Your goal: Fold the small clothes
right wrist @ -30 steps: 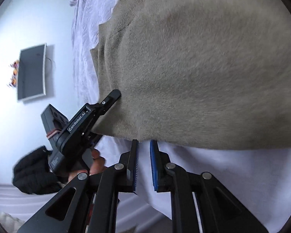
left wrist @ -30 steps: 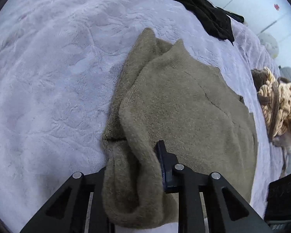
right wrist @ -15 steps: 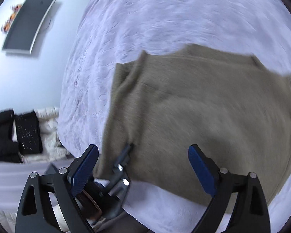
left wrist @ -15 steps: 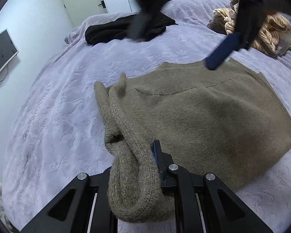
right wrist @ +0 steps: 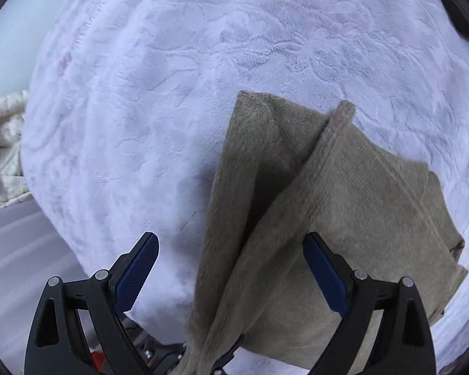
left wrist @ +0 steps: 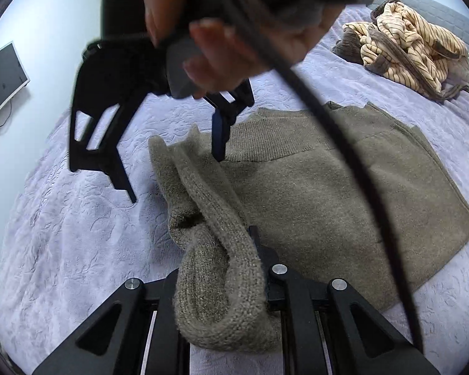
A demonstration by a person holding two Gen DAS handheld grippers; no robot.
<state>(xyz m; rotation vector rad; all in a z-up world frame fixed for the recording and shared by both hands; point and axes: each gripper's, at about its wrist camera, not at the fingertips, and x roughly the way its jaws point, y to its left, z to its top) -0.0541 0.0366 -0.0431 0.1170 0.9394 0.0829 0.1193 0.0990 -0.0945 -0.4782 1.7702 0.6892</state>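
Note:
An olive-brown knit sweater (left wrist: 344,193) lies partly folded on the lilac bedspread (left wrist: 62,234). My left gripper (left wrist: 231,262) is shut on a bunched sleeve or edge of the sweater (left wrist: 222,281) at its near left side. My right gripper (left wrist: 175,175) hovers open above the sweater's upper left corner, near the collar. In the right wrist view my right gripper (right wrist: 231,268) is open with its jaws wide apart, straddling the raised fold of the sweater (right wrist: 297,206) without touching it.
A striped beige-and-brown garment (left wrist: 403,47) lies in a heap at the bed's far right. A screen (left wrist: 0,75) hangs on the left wall. The bed's edge and white bedding (right wrist: 6,143) show at the left in the right wrist view.
My right gripper has opened wide and swung from the sweater's near edge over to its upper left corner. My left gripper keeps its hold on the bunched knit.

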